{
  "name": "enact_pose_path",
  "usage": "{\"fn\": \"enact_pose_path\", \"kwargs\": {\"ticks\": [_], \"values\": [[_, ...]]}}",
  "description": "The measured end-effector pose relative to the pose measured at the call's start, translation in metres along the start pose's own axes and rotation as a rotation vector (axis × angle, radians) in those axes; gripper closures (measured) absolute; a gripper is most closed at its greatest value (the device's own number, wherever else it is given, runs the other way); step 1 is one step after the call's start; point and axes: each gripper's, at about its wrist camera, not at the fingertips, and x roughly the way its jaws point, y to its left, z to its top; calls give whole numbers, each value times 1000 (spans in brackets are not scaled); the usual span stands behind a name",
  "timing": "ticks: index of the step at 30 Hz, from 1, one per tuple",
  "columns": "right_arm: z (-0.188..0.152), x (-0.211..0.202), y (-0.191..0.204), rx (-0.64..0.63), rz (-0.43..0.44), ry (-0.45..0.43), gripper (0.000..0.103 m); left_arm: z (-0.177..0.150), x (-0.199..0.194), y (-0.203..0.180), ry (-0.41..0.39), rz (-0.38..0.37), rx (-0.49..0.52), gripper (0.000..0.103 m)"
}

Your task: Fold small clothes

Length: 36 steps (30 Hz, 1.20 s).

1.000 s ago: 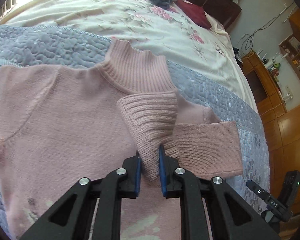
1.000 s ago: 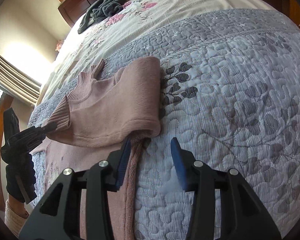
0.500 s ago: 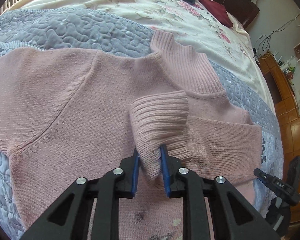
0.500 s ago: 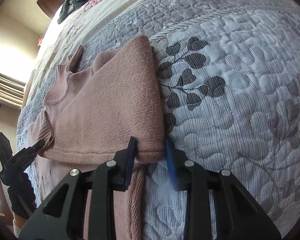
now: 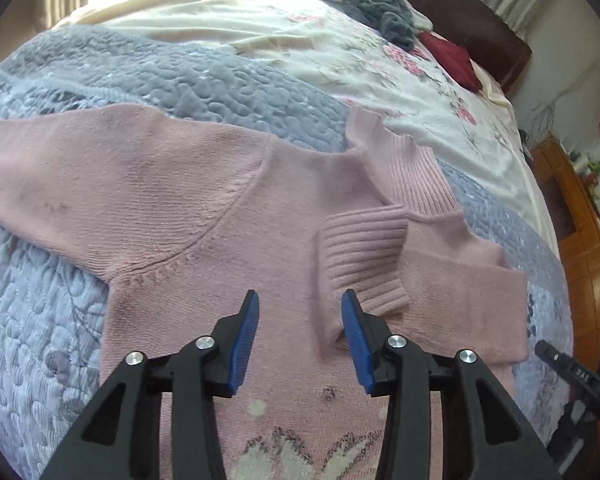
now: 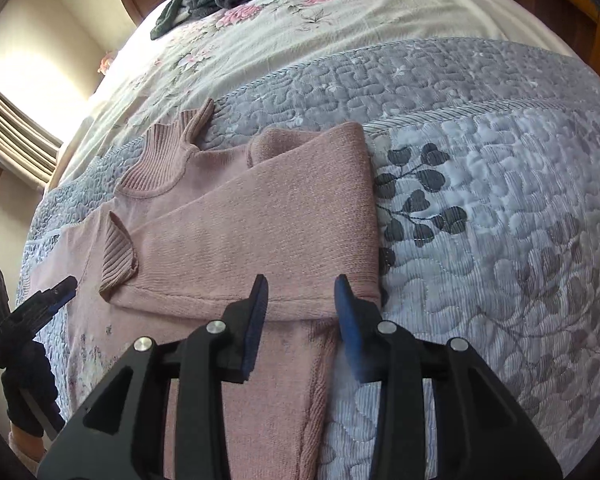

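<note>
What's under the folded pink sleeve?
The folded sleeve lies on the pink sweater, which lies on the grey quilt. The chest and shoulder part beneath the sleeve is covered.

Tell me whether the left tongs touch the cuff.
Cannot tell. In the left wrist view the left tongs stand open; the cuff sags beside one pad, contact unclear.

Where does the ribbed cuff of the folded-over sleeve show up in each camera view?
Left wrist view: the ribbed cuff sits right of centre, just above the right finger of the open left hand-held gripper.
Right wrist view: ribbed cuff at the left, on the sweater's chest.
Shared landmark: the ribbed turtleneck collar.
</note>
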Motion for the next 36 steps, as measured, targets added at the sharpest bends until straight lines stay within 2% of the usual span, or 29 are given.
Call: {"fn": "enact_pose_path", "kwargs": {"ticks": [4, 8, 10, 12, 13, 15, 17, 19, 24, 26, 29, 32, 36], "values": [[-1, 8, 6, -16, -7, 20, 67, -12, 24, -66, -8, 117, 269, 50], [-2, 17, 4, -5, 2, 37, 67, -16, 61, -111, 19, 289, 490, 48], [-3, 23, -1, 14, 11, 50, 67, -15, 80, -114, 61, 335, 529, 56], [-4, 28, -4, 25, 16, 60, 68, -11, 84, -110, 72, 298, 514, 81], [-5, 30, -5, 26, 17, 63, 68, -7, 82, -106, 70, 283, 497, 88], [-6, 31, -6, 23, 17, 64, 68, 3, 70, -94, 66, 202, 418, 93], [-5, 31, -5, 14, 12, 66, 68, 8, 52, -79, 34, 128, 346, 93], [-6, 31, -3, 6, 7, 67, 68, 13, 30, -63, -16, 109, 319, 93], [-4, 24, 5, -13, -3, 52, 67, 28, -15, 5, -90, 133, 163, 89], [-3, 18, 13, -28, 10, 38, 66, 29, -23, 21, -113, 165, 145, 89], [-3, 18, 27, -42, 51, 43, 66, 29, -24, 22, -107, 117, 130, 89], [-3, 26, 40, -63, 61, 71, 66, 21, -10, 4, -61, 46, 146, 79], [-8, 48, 38, -46, 32, 126, 65, 9, 31, -10, 37, 67, 175, 79]]}}
